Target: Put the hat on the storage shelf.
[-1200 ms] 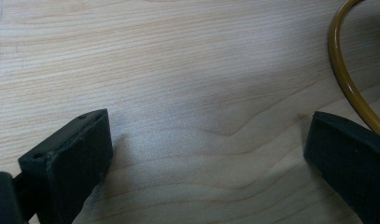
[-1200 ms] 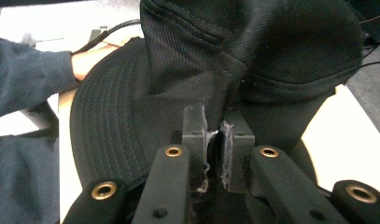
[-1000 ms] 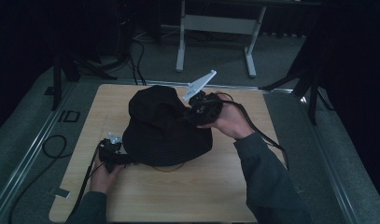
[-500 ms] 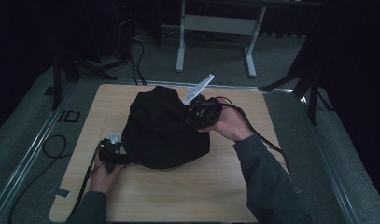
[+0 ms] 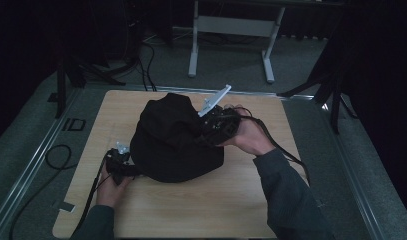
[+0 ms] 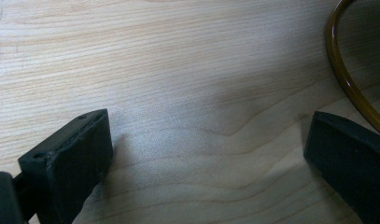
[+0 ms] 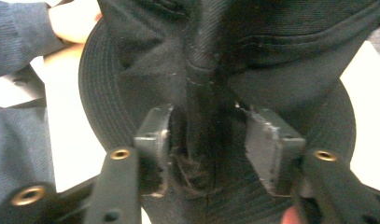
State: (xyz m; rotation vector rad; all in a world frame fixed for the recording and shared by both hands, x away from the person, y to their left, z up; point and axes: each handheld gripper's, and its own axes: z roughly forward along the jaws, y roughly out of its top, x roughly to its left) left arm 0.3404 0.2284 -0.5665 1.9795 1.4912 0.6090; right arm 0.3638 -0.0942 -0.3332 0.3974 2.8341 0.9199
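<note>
A black brimmed hat (image 5: 171,145) lies in the middle of the wooden table (image 5: 201,210). My right gripper (image 5: 211,131) is at the hat's right side, and its jaws pinch a raised fold of the crown fabric. In the right gripper view that fold of the hat (image 7: 215,60) runs between the jaws of the right gripper (image 7: 207,135). My left gripper (image 5: 122,162) rests low at the hat's left edge. In its own view the left gripper (image 6: 208,149) stands wide open over bare wood, with a thin brown curved rim (image 6: 341,79) at the upper right.
The table's near half in front of the hat is bare wood. A metal stand (image 5: 231,30) is on the floor beyond the far edge. Cables (image 5: 56,155) trail off the table's left side. A person's hand and blue sleeve (image 7: 33,32) appear behind the hat.
My right gripper has sunk slightly toward the near side while holding the crown, and the hat's folds have shifted a little. The left gripper has stayed put.
</note>
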